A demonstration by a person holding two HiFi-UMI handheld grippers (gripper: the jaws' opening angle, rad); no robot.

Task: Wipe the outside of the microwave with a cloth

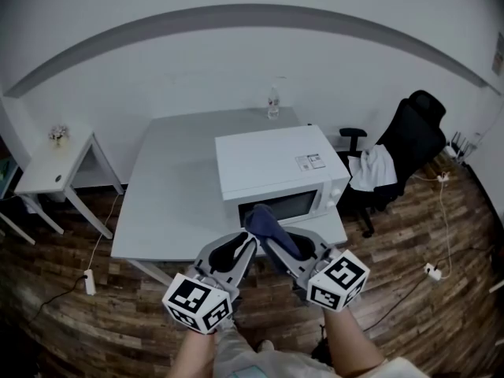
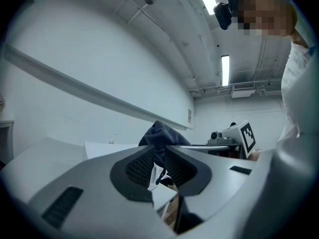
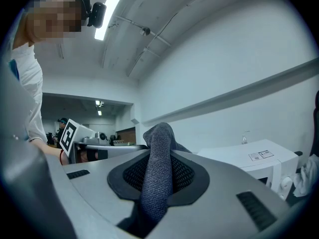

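The white microwave (image 1: pixel 272 164) stands on the grey table (image 1: pixel 173 187), its door toward me; it also shows at the right of the right gripper view (image 3: pixel 249 158). A dark blue cloth (image 1: pixel 268 225) is bunched in front of the door. My right gripper (image 1: pixel 272 241) is shut on the cloth (image 3: pixel 158 168), which fills the gap between its pads. My left gripper (image 1: pixel 249 239) sits right beside it, its jaws nearly together and pinching an edge of the cloth (image 2: pixel 160 133) at their tips. Both grippers point level toward the microwave front.
A clear bottle (image 1: pixel 273 105) stands at the table's far edge. A black office chair (image 1: pixel 409 140) with a white garment (image 1: pixel 376 168) is to the right. A small white side table (image 1: pixel 55 164) is at left. Cables and power strips (image 1: pixel 89 282) lie on the wood floor.
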